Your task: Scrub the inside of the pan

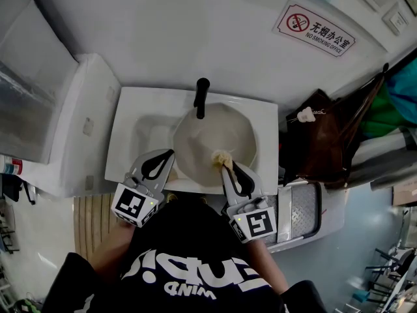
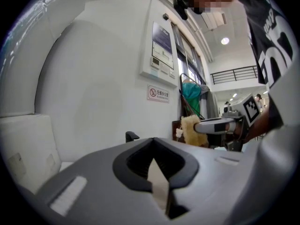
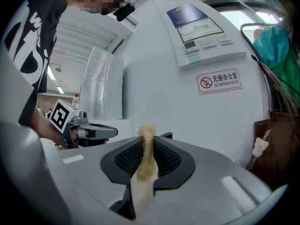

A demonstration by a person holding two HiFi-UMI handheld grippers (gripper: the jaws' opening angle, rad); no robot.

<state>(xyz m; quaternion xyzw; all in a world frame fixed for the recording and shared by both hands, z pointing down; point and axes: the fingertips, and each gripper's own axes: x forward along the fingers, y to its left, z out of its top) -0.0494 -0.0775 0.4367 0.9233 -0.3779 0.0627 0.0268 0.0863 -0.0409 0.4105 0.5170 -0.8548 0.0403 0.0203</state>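
Now squeezing the scrubber (image 1: 222,157) in the right gripper (image 1: 226,166), at the near edge of the pan (image 1: 207,134), inside straight ahead; left gripper (image 1: 170,154) pinched together, empty, just as near.

**Pan** (image 1: 215,135): round, pale off-white and shallow. It lies mouth up in the white sink (image 1: 128,119), directly below the black faucet (image 1: 201,96).

**Scrubber** (image 1: 222,157): a small tuft of straw-coloured, loofah-like fibre. It is pinched upright between the jaws of the right gripper (image 1: 226,165), at the pan's near right rim.
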